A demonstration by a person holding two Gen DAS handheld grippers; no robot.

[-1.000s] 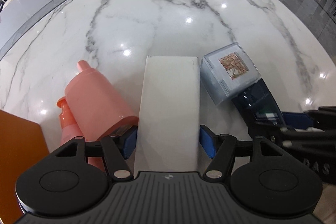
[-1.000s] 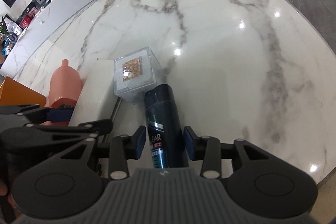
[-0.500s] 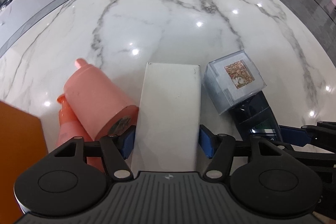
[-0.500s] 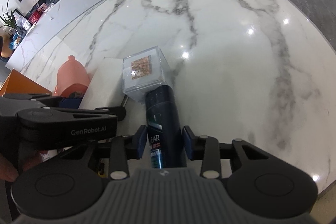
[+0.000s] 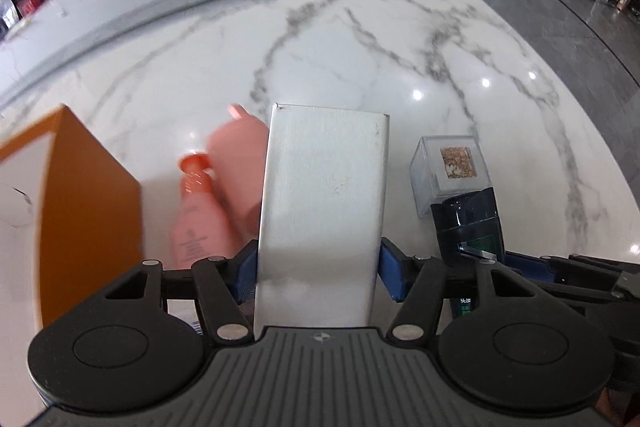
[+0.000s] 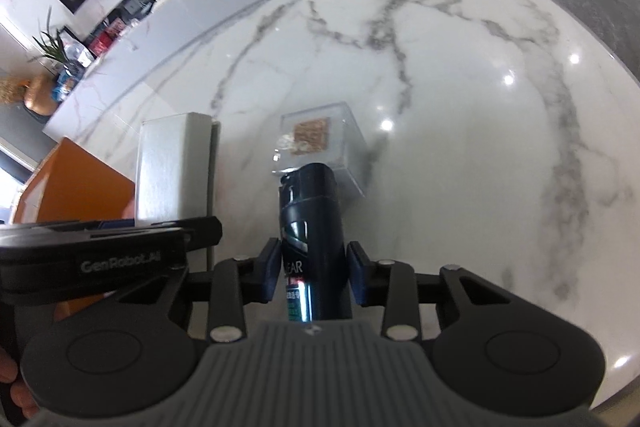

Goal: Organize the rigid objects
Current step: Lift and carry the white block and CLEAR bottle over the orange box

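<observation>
My left gripper (image 5: 319, 269) is shut on a tall white box (image 5: 324, 195), its blue pads pressing both long sides; the box is raised off the marble table (image 5: 360, 47). The same white box (image 6: 172, 167) shows at the left of the right wrist view. My right gripper (image 6: 316, 269) is shut on a dark shampoo bottle (image 6: 310, 211), cap pointing away, close to a clear plastic cube (image 6: 320, 143). In the left wrist view the dark bottle (image 5: 468, 223) and the clear cube (image 5: 448, 171) sit right of the white box.
Two pink bottles (image 5: 236, 163) lie side by side left of the white box. An orange box (image 5: 88, 211) stands at the far left. The table's edge curves round on the right, with grey floor beyond it.
The left gripper has risen and rolled with the white box, bringing the orange box and the room beyond into view. The right gripper's jaws narrowed onto the dark bottle, which tilted up slightly.
</observation>
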